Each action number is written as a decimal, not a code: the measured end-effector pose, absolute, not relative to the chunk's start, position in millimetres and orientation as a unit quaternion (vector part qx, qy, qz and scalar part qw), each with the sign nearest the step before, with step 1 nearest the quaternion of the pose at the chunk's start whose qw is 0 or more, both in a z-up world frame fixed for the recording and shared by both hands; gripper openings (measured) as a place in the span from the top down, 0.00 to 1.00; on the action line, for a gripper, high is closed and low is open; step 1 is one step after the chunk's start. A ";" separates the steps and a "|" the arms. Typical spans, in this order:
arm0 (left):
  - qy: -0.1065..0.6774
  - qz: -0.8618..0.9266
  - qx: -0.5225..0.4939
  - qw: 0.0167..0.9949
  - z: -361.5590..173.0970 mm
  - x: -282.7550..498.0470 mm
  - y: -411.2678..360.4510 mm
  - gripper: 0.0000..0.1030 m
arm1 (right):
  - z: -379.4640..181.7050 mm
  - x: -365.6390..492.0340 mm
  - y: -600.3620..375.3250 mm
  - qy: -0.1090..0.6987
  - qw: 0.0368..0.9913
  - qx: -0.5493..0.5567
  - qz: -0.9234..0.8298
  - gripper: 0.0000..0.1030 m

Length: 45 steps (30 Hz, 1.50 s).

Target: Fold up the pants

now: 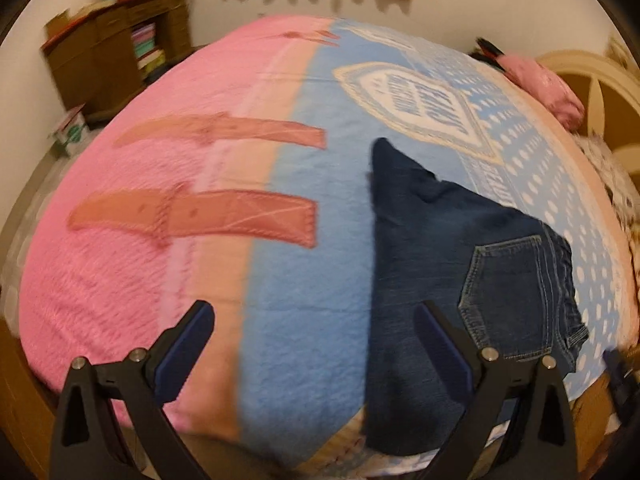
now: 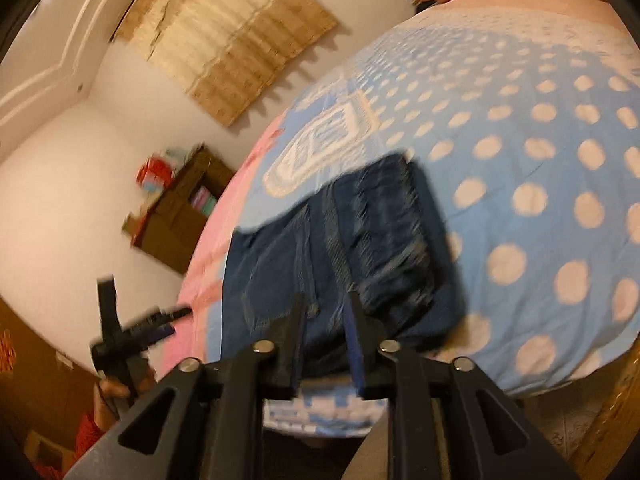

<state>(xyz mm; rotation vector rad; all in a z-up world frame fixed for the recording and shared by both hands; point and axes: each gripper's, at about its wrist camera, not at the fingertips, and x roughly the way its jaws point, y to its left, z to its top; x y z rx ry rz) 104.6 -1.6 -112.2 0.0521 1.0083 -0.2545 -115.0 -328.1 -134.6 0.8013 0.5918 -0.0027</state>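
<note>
Item: folded jeans (image 1: 452, 248), lying on the bed (image 1: 304, 240) near its front edge. Left gripper (image 1: 316, 344): wide open, empty, beside the jeans. Right gripper (image 2: 326, 304): partly open, nothing gripped. Before withdrawing, you should square the bundle's edges

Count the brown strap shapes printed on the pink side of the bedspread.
3: nearest strap, middle strap, small far strap near the bed's far edge. More may lie out of view.

Blanket (image 1: 304, 280) lettering blurred, unreadable
</note>
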 end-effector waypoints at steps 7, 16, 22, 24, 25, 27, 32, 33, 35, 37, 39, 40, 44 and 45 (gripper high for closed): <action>0.505 -0.136 0.013 0.852 -139.1 140.7 -34.3 0.01 | -146.8 -89.2 -406.2 0.245 0.849 0.467 -0.014 0.25; 0.489 -0.153 -0.003 0.859 -160.4 154.0 -50.4 0.00 | -192.7 -41.8 -418.4 0.280 0.835 0.474 -0.010 0.26; 0.489 -0.197 0.006 0.850 -160.4 150.3 -62.5 0.00 | -189.2 -32.6 -386.6 0.334 0.838 0.430 0.035 0.26; 0.487 -0.213 0.014 0.847 -161.5 147.3 -67.5 0.00 | -190.4 -30.8 -382.8 0.339 0.822 0.451 0.077 0.26; 0.486 -0.214 0.017 0.847 -162.1 146.9 -68.1 0.00 | -192.3 -29.2 -384.4 0.337 0.814 0.464 0.094 0.26; 0.487 -0.226 0.007 0.844 -163.5 148.5 -64.3 0.00 | -197.8 -26.7 -390.7 0.332 0.789 0.496 0.146 0.26; 0.500 -0.258 -0.048 0.825 -162.5 159.8 -48.0 0.00 | -236.6 -29.1 -422.3 0.343 0.737 0.566 0.139 0.69; 0.500 -0.261 -0.059 0.824 -162.2 160.6 -44.9 0.00 | -237.6 -31.2 -423.3 0.344 0.743 0.558 0.136 0.69; 0.499 -0.262 -0.055 0.824 -161.7 159.3 -46.5 0.00 | -233.8 -38.3 -422.5 0.340 0.761 0.538 0.128 0.69; 0.494 -0.257 -0.032 0.830 -161.6 155.4 -52.8 0.00 | -230.1 -45.1 -424.8 0.328 0.774 0.527 0.122 0.67; 0.488 -0.249 -0.004 0.837 -163.9 151.5 -60.1 0.00 | -235.7 -50.5 -433.9 0.312 0.770 0.543 0.124 0.67; 0.486 -0.246 0.007 0.838 -164.9 150.5 -62.2 0.00 | -240.8 -52.0 -437.5 0.299 0.761 0.560 0.133 0.67; 0.490 -0.267 -0.006 0.830 -164.8 148.0 -62.3 0.00 | -244.2 -44.4 -440.1 0.273 0.752 0.572 0.180 0.67; 0.493 -0.289 -0.021 0.820 -163.6 145.8 -62.2 0.00 | -246.0 -41.3 -439.7 0.270 0.746 0.576 0.195 0.66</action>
